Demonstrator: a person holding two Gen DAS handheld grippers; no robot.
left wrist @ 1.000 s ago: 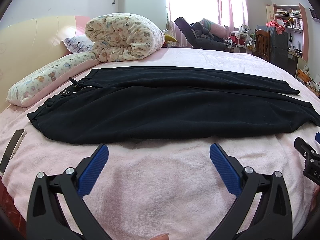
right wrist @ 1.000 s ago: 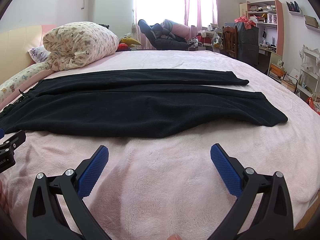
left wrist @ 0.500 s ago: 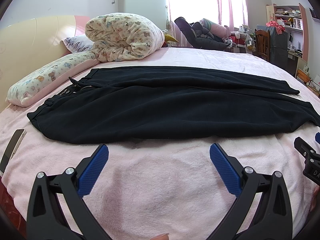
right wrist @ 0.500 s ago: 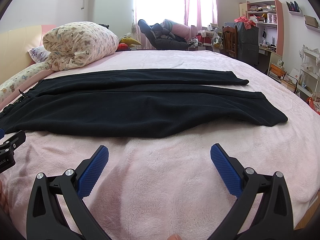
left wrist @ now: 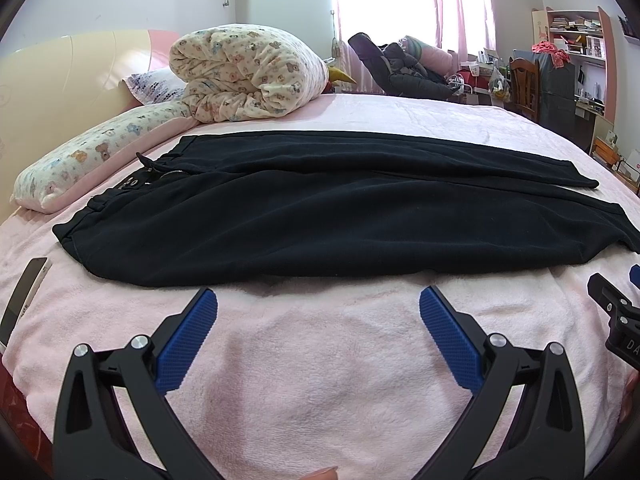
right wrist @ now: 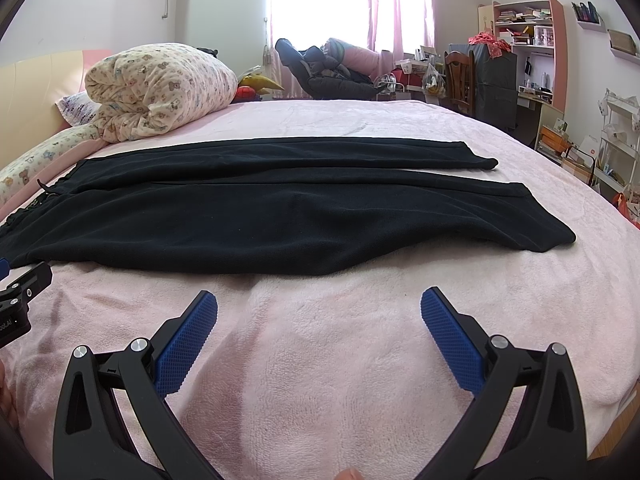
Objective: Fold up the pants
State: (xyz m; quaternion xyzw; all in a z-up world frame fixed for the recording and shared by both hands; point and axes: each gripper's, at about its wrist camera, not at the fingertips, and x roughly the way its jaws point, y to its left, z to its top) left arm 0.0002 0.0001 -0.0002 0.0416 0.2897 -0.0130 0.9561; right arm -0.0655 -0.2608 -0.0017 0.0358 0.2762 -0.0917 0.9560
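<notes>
Black pants (left wrist: 320, 216) lie flat across the pink bed, waistband at the left, both legs stretched to the right; they also show in the right wrist view (right wrist: 280, 216). My left gripper (left wrist: 318, 304) is open and empty, just short of the pants' near edge toward the waist end. My right gripper (right wrist: 319, 304) is open and empty, just short of the near edge toward the leg end. Each gripper's tip shows at the edge of the other's view.
A rolled bear-print duvet (left wrist: 244, 72) and a long pillow (left wrist: 92, 156) lie at the headboard end. A phone-like flat object (left wrist: 24, 296) lies at the bed's left edge. A recliner (right wrist: 320, 72), chair and shelves stand beyond the bed.
</notes>
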